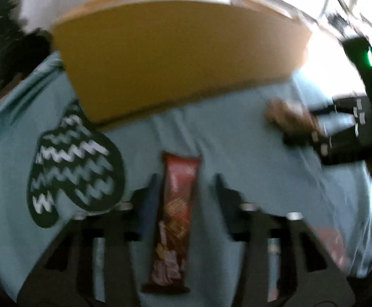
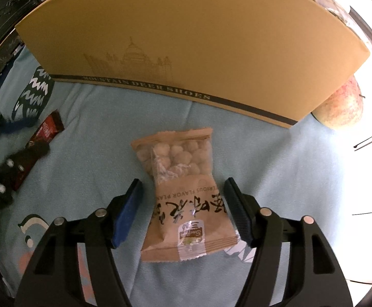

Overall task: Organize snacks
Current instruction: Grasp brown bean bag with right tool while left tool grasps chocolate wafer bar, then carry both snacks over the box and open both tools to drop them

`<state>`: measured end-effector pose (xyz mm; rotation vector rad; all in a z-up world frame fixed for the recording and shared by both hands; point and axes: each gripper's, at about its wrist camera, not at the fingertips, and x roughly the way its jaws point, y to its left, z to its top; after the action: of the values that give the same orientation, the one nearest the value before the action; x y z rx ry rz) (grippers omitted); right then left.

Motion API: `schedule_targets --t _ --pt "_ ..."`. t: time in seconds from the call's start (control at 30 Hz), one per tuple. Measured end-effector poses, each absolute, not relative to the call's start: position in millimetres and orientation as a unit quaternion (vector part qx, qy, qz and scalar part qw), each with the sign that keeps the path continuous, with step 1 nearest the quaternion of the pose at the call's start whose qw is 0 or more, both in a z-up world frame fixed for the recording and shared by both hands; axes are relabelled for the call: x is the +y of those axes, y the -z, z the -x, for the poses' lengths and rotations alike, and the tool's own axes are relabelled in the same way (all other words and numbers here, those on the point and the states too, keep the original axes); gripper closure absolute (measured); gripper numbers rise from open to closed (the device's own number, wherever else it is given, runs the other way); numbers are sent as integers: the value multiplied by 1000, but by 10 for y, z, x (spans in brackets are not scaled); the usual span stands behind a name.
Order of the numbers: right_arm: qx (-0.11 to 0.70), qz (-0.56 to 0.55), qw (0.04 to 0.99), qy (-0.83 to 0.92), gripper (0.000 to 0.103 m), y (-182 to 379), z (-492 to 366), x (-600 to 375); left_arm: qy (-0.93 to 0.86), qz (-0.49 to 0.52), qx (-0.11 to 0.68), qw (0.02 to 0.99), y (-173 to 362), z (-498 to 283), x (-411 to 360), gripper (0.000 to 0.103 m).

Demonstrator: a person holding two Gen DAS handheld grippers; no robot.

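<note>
Apple (image 2: 340, 107) beside shoebox (image 2: 186, 38), right wrist view only

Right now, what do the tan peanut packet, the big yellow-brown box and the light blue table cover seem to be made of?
Tan peanut packet: thin plastic film, glossy crinkled clear window showing round nuts. Big yellow-brown box: matte cardboard, flat printed face, stiff edges. Light blue table cover: probably soft woven cloth, creased and non-shiny.

Left wrist view motion-blurred throughout, soft edges everywhere. Right wrist view sharp. Both blown out white at upper right, daylight glare from that side. Heavy fisheye bending, dark vignette corners. Box (image 2: 186, 41) front dim, shadowed.
</note>
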<state>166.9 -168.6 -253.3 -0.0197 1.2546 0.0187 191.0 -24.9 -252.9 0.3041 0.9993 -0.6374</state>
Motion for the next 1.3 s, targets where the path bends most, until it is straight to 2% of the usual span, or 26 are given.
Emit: schedule_targets --t 0.43,0.5,0.6,0.63,0.7,0.73,0.77,1.03,1.3 --pt "586 9 810 -6 36 2468 -1677 -1696 261 -140 459 838 2545 -1769 75 69" --pt "587 10 810 -7 36 2463 -1678 -1695 258 -144 456 839 2545 -1737 6 77" --pt "591 12 807 -8 36 2451 -1690 -1694 249 -142 453 844 2541 -1680 6 79" --pt "591 13 807 -9 37 2450 -1695 -1694 246 -136 455 845 2538 -1666 -6 79" --pt "587 15 809 -15 48 2428 -1685 -1686 242 -129 457 846 2523 -1623 -4 80" --pt "585 16 811 -19 58 2420 -1681 -1681 240 -128 458 846 2529 -1645 5 80" --pt "585 17 811 -19 61 2411 -1671 -1682 239 -122 459 847 2515 -1637 10 80" --pt "588 -69 805 -22 64 2340 -1501 -1978 231 -97 446 859 2321 -1665 45 79" --pt "576 -108 810 -22 64 2165 -1270 -2168 242 -90 440 860 2205 -1577 6 79"
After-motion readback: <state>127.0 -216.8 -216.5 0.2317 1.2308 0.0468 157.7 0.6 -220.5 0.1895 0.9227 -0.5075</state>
